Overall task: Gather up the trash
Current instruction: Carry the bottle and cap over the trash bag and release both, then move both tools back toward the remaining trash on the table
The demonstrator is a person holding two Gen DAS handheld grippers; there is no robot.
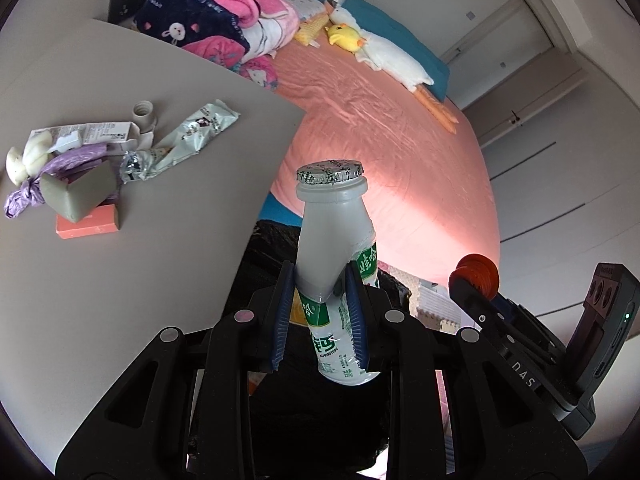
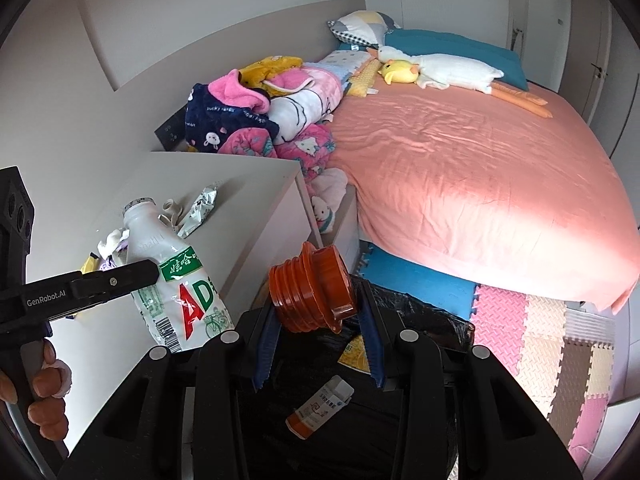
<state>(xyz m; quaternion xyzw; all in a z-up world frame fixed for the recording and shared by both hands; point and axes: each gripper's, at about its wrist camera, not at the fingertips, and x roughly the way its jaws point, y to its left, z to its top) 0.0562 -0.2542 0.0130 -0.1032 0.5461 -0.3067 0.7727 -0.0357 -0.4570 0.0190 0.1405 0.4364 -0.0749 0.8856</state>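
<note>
the bed (image 2: 460,168) with its salmon-pink sheet fills the far side of the room, heaped with blankets and plush toys, and foam floor mats (image 2: 560,344) run along its foot. nearer stands a pale bedside cabinet (image 1: 120,280) whose top carries a scatter of rubbish: crumpled snack wrappers (image 1: 188,136), a small carton, purple plastic and a pink block. between cabinet and bed, right below both tools, sits a black-lined trash bin (image 2: 420,320) with a small box (image 2: 320,406) already lying in it. the left gripper (image 1: 320,308) is clamped on a milk drink bottle (image 1: 334,248), its long axis tilted, foil cap up and away from the tool, base hanging over the dark liner. the right gripper (image 2: 316,336) pinches an orange ribbed cap (image 2: 310,286) just above the bin mouth. both pieces seem to sit over or near the opening, so the drop looks close; the right hand's load appears the more squarely placed.
</note>
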